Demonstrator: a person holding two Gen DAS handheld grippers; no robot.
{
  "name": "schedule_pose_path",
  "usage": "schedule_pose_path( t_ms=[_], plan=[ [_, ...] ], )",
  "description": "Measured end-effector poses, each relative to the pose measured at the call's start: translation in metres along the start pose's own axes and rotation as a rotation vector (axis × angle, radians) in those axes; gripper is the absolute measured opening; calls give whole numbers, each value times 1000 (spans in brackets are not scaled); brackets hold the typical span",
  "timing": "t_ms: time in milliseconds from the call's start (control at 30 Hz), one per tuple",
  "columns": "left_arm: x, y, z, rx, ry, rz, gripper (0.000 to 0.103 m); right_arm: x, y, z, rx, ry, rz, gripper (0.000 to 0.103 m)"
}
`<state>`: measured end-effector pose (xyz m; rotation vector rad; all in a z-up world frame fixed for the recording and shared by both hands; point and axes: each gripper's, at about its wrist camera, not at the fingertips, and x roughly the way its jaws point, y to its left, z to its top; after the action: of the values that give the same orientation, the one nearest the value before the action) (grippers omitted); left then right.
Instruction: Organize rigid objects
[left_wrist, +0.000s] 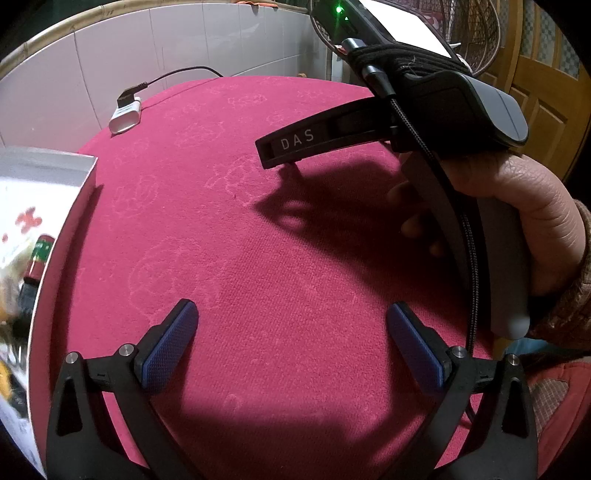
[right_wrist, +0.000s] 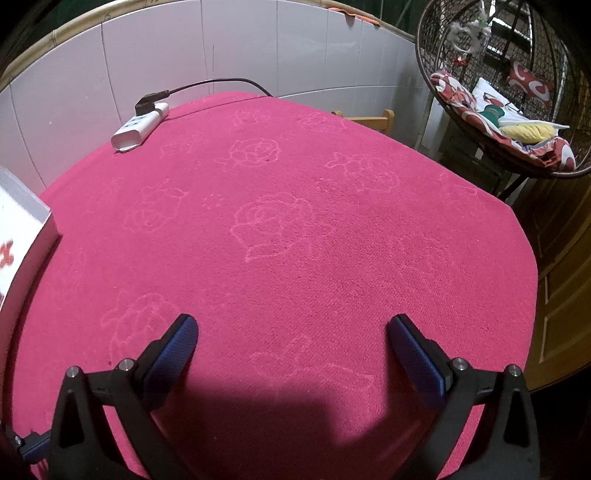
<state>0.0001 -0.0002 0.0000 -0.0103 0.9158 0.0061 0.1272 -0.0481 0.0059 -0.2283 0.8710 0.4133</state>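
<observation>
My left gripper (left_wrist: 291, 321) is open and empty above the pink cloth of the table (left_wrist: 229, 236). My right gripper (right_wrist: 291, 332) is open and empty above the same cloth (right_wrist: 280, 229). The right gripper's black body marked DAS (left_wrist: 369, 129) shows at the upper right of the left wrist view, held in a hand (left_wrist: 524, 214). A white box (left_wrist: 40, 206) stands at the table's left edge, with a red can (left_wrist: 38, 258) and other blurred items inside. Its corner shows in the right wrist view (right_wrist: 22, 221).
A white power strip (right_wrist: 138, 127) with a black plug and cable lies at the far left of the table, also in the left wrist view (left_wrist: 125, 116). A tiled wall (right_wrist: 221, 48) stands behind. A hanging wicker chair (right_wrist: 502, 92) with cushions and a wooden door (right_wrist: 561, 280) are to the right.
</observation>
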Motion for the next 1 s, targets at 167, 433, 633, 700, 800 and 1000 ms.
schedule_pose_path(
  t_ms=[167, 433, 633, 700, 800, 1000],
  plan=[
    [0, 0, 0, 0, 0, -1, 103, 0, 0, 0, 0, 0, 0, 103],
    [-1, -1, -2, 0, -1, 0, 103, 0, -1, 1, -1, -1, -1, 103],
    [-1, -1, -2, -1, -2, -1, 103, 0, -1, 0, -1, -1, -1, 103],
    [1, 0, -1, -1, 0, -1, 103, 1, -1, 0, 0, -1, 0, 103],
    [0, -1, -1, 0, -1, 0, 103, 0, -1, 0, -1, -1, -1, 103],
    [0, -1, -1, 0, -1, 0, 103, 1, -1, 0, -1, -1, -1, 103]
  ],
)
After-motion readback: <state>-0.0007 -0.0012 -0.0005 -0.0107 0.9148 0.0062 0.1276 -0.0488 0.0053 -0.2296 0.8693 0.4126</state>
